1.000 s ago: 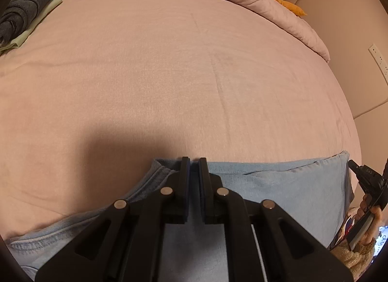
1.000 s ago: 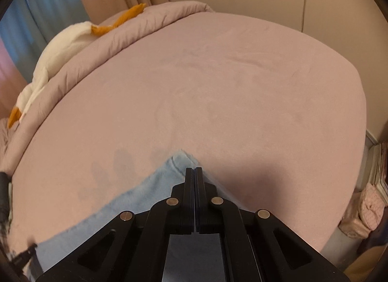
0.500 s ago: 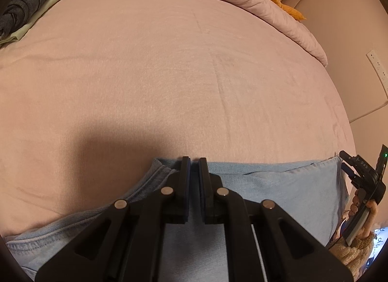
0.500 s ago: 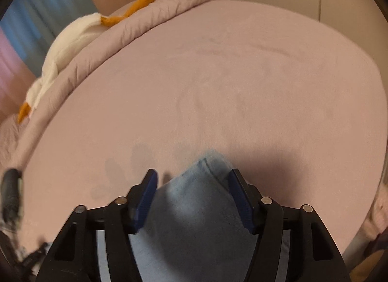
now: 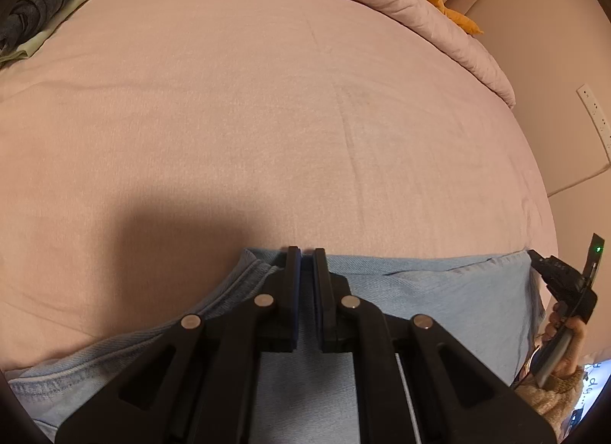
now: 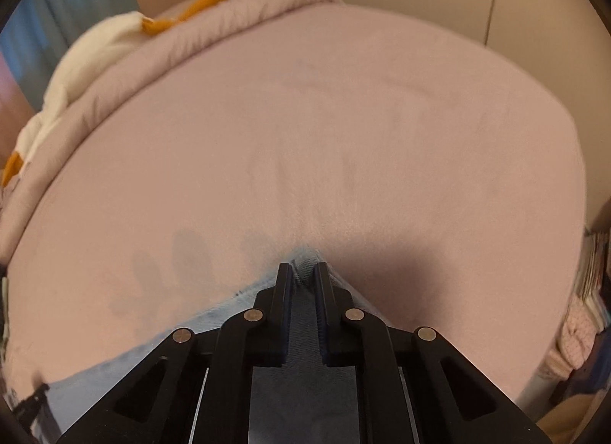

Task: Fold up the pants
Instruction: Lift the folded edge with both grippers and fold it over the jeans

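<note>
Pants [image 5: 439, 302]: lay flat on bed [image 5: 267, 119], long axis across both grippers.
Left gripper [image 5: 306, 253]: jaws nearly shut, clamped on far edge.
Right gripper [image 6: 303, 268]: jaws narrowed around corner; grip uncertain.

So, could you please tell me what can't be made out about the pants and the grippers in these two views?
- Left wrist view: the pants run under the left gripper and off the bottom edge, so the fold's lower part is hidden.
- Right wrist view: the right gripper covers the cloth at the pants' corner; motion blur hides whether it is pinched.
- Left wrist view: at the right edge, the other gripper's fingers are cut off.
</note>
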Available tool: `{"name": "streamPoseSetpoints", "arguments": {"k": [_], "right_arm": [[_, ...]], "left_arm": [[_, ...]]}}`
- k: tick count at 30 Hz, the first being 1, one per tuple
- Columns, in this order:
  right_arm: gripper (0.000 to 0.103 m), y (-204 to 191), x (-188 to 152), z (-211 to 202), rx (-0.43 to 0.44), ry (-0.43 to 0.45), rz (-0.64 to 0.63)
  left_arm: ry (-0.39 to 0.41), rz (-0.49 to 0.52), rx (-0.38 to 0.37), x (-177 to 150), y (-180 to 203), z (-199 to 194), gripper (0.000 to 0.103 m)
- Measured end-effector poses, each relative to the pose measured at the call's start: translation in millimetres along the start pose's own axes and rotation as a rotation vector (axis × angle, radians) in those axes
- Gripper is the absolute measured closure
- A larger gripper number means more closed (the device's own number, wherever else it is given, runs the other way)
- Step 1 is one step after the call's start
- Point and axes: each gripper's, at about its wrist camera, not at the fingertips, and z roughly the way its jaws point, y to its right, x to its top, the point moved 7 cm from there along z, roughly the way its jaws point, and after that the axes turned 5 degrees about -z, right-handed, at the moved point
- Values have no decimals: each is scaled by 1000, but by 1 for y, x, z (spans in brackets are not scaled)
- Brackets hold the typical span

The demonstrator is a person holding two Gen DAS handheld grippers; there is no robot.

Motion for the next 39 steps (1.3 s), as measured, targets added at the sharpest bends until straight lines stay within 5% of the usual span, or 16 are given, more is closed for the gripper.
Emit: {"name": "streamPoseSetpoints", "arguments": {"k": [5, 9, 12, 17, 19, 22, 24, 28, 30, 34, 39], "right_arm": [[92, 0, 2, -6, -18, -6, 4], [80, 15, -1, -49, 100, 50, 59], [54, 39, -10, -79, 73, 99, 77], [54, 76, -45, -81, 66, 23, 151], [57, 81, -59, -74, 83, -10, 174], [83, 77, -68, -65, 57, -42, 143], [91, 77, -65, -68, -8, -17, 110], [94, 72, -57, -88, -17, 50, 124], [95, 70, -57, -87, -80, 38, 78], [95, 78, -72, -60, -118, -46, 79], [95, 92, -77, -59, -74, -48, 104]], "left_arm": [[18, 50, 29, 1, 4, -21, 96], [130, 170, 34, -10, 18, -78, 93], [96, 162, -23, -40, 13, -106, 78], [-8, 38, -56, -95, -23, -116, 80], [-24, -10, -30, -111, -36, -116, 81], [-63, -21, -36, -132, -40, -115, 80], [-74, -21, -17, -140, -43, -114, 80], [-87, -53, 42, -145, -60, -104, 80], [-86, -104, 55, -144, -71, -98, 97], [-100, -176, 16, -145, -83, -101, 98], [-99, -170, 22, -146, -83, -102, 97]]}}
